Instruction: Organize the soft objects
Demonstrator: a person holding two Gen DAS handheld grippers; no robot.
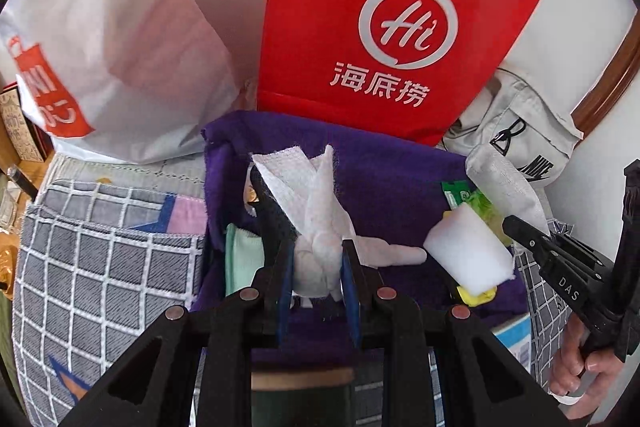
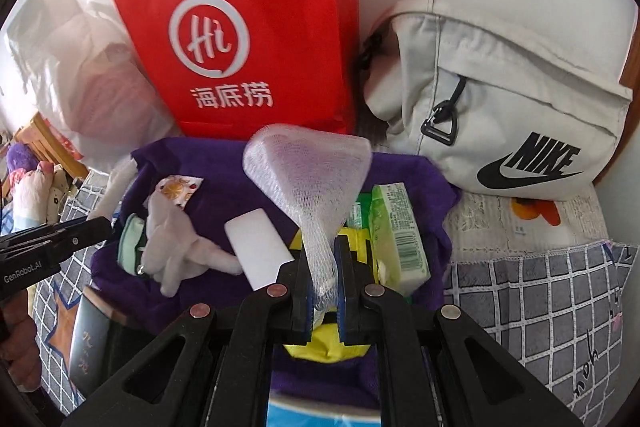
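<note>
A: Start at the left. How do the left tongs (image 1: 318,267) sit?

B: Pointing forward over the purple cloth (image 1: 384,163), level with it, clamped together on a white crumpled wipe (image 1: 316,219). The wipe stands up between the pads, one flat textured flap fanning up and left, a twisted tail trailing right toward the white sponge block (image 1: 468,255).

A: And below the wipe?

B: A mint-green cloth (image 1: 242,259) lies on the purple cloth, just beside the left finger.

A: Moving right?

B: The right tongs (image 2: 324,287) also aim forward, pressed shut on a white mesh net (image 2: 308,179). Its narrow end is pinched between the blue pads; the rest flares upward into a wide translucent funnel.

A: What lies around it?

B: The sponge block to its left, a green wrapped packet (image 2: 396,231) to its right, something yellow (image 2: 324,343) beneath the fingers. Behind stand a red paper bag (image 2: 248,23) and, further right, a pale Nike bag (image 2: 508,99). The person's right hand (image 1: 580,367) grips the handle.
</note>
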